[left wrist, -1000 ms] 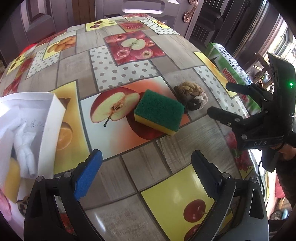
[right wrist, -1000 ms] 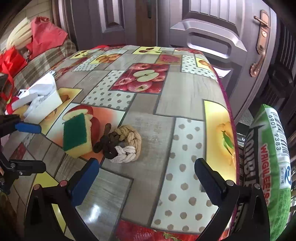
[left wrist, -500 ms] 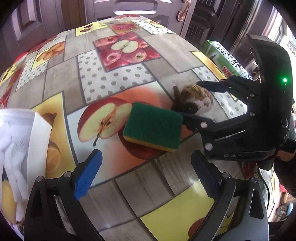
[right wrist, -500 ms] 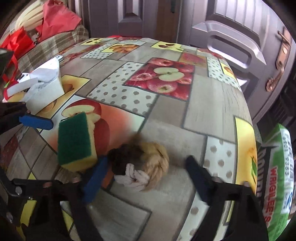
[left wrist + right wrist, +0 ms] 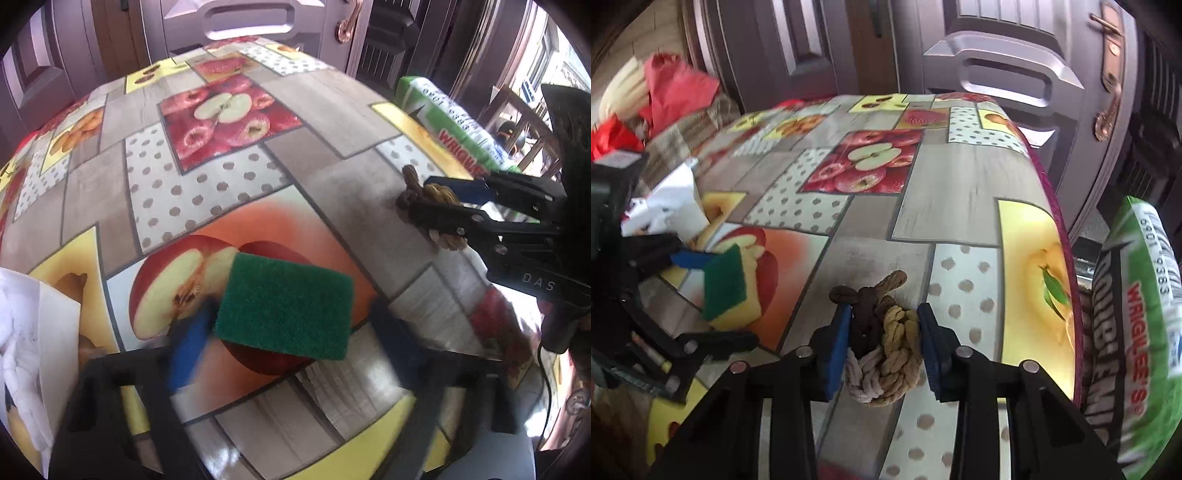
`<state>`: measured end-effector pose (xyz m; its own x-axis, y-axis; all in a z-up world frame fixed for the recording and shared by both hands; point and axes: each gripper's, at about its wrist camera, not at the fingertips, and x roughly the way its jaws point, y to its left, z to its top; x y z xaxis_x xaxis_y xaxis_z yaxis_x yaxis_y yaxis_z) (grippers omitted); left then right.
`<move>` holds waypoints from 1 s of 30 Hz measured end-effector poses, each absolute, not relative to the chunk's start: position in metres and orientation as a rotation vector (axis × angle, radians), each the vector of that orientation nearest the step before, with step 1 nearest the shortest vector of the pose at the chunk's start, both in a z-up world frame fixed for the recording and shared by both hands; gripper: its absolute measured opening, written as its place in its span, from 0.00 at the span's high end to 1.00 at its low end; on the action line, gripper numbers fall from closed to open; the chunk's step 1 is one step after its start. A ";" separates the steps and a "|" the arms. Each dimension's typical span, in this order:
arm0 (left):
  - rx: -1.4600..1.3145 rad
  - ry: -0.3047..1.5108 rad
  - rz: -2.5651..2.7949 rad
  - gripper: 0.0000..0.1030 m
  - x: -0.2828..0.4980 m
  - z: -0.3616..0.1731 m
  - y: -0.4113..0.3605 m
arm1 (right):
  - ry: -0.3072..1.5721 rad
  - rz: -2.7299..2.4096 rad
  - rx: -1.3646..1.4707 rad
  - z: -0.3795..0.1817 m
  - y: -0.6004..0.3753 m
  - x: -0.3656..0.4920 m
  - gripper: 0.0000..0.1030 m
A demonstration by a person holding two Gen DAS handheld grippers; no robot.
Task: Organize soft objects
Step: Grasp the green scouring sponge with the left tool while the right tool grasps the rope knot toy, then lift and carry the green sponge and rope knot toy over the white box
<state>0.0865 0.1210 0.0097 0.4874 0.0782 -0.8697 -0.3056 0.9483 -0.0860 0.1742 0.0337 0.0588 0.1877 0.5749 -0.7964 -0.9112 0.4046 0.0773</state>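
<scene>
Both pads of right gripper [image 5: 882,345] squeeze the rope knot [image 5: 882,354].

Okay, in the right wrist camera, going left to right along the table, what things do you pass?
White box → left gripper → sponge → rope knot in the right gripper → green Wrigley's pack.

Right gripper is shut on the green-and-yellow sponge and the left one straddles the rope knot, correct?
No, swapped. In the right wrist view the right gripper is shut on the rope knot; the left gripper straddles the green-and-yellow sponge, jaws not visibly clamped.
</scene>
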 end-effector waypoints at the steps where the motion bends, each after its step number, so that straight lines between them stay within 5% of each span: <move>1: -0.245 1.035 0.241 0.42 0.085 0.011 0.121 | 0.856 1.102 -0.458 0.062 0.031 0.173 0.65; 30: -0.247 0.586 0.419 0.42 -0.037 0.191 0.097 | 0.613 1.132 -0.108 0.210 -0.028 0.122 0.65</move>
